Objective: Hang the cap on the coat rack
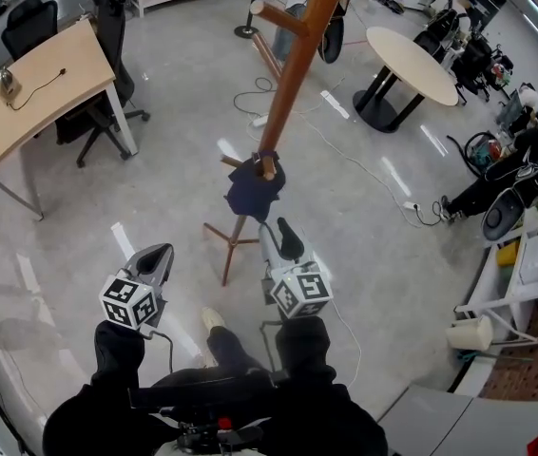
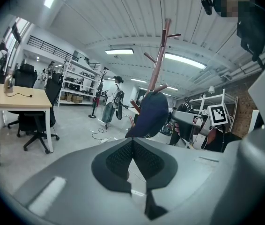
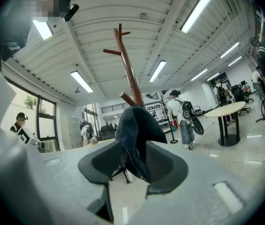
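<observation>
While on coat rack (image 1: 293, 65), cap (image 1: 255, 190) edge between spread right fingers (image 3: 99, 161).

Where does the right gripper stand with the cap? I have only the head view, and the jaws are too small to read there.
Observer: In the right gripper view, the right gripper has its jaws apart, and the lower edge of the cap hangs between them.
Operator: Are the pads squeezing it?
Observer: It doesn't look so. The room shows through a gap between one pad and the cloth. On the other side I can't tell whether they touch.
Operator: And the left gripper?
Observer: In its own view, the left gripper has its jaws together with nothing between them. The cap hangs further ahead of it.
</observation>
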A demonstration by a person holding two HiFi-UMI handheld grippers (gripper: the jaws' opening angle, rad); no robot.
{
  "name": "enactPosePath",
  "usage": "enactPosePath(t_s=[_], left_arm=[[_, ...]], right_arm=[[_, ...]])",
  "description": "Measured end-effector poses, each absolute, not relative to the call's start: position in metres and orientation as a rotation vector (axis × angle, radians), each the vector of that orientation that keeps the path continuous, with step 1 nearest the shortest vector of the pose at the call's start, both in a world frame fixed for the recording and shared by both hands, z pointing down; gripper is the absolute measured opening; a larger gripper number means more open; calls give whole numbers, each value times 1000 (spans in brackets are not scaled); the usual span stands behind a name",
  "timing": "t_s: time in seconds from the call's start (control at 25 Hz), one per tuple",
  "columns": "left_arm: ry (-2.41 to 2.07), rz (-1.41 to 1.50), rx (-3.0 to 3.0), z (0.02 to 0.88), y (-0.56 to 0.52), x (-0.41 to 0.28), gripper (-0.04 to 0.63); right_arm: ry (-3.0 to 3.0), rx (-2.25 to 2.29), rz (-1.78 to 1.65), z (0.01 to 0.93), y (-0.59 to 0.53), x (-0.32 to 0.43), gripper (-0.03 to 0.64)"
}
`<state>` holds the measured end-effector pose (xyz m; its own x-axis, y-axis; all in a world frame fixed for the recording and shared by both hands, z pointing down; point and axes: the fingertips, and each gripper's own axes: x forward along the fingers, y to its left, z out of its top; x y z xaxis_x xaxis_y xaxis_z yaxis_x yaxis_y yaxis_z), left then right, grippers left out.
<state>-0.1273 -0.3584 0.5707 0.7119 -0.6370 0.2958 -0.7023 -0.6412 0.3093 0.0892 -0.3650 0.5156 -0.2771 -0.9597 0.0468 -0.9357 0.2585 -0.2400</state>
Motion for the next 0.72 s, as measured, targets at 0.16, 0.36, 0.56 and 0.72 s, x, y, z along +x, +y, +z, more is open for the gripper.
enactPosePath(t_s=[0.16,0.36,0.56,0.72], left_arm=[[-1041,222,2523,567,-354,-127,3],[-1046,219,2532,563,-348,-125,3],[-1051,210,2545,557,-339,-122,3],[-1057,204,2554,553,-334,-121,3]], right_arm=[[2404,-1808,-340,514,-360,90,180],[2410,-1809,-334,513,-352,92,190],[2400,-1808,-324,510,-342,96,192],[2393,-1801,-329,509,-336,99,190]])
